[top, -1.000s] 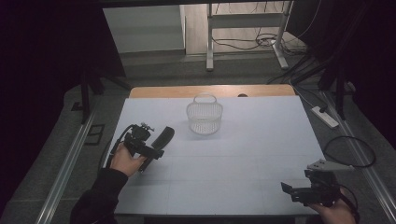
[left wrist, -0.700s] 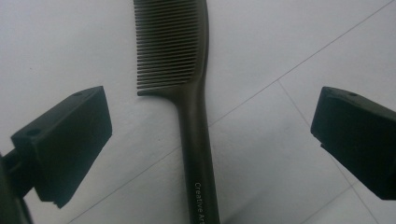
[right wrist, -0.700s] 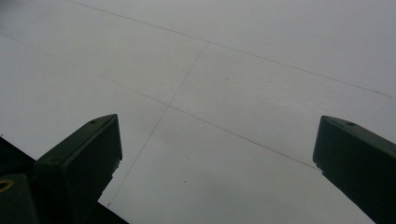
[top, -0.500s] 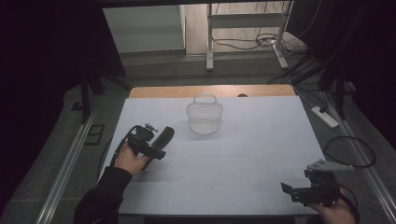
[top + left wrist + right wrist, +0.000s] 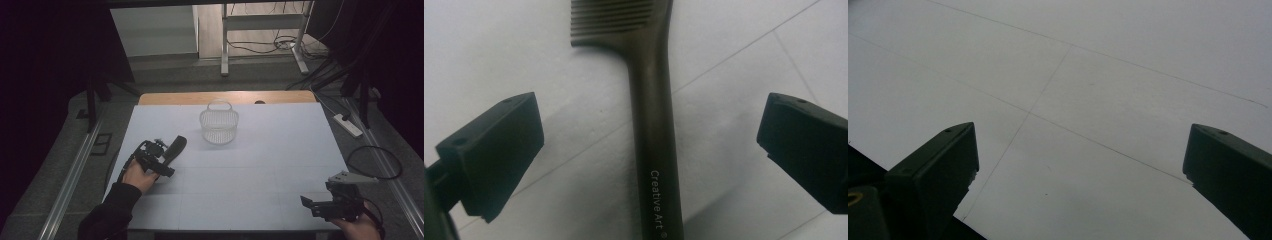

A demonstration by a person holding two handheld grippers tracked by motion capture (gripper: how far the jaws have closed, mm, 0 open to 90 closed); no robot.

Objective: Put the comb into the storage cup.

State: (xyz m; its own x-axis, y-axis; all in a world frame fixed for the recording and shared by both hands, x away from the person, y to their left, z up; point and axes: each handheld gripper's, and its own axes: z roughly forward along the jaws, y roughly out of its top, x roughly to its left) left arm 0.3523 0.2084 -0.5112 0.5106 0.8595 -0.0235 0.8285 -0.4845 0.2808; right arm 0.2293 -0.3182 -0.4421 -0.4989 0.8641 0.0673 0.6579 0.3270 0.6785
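Left hand-held gripper (image 5: 649,145) stood with jaws wide apart astride the comb (image 5: 651,125) handle, which lay flat on the table (image 5: 280,150) at 8 o'clock from the basket (image 5: 219,125). Risk: the thin handle could skid or tip when pinched; right hand-held gripper (image 5: 1078,165) idled, jaws apart.

Lab, black curtains (image 5: 55,60), floor cables (image 5: 260,46)
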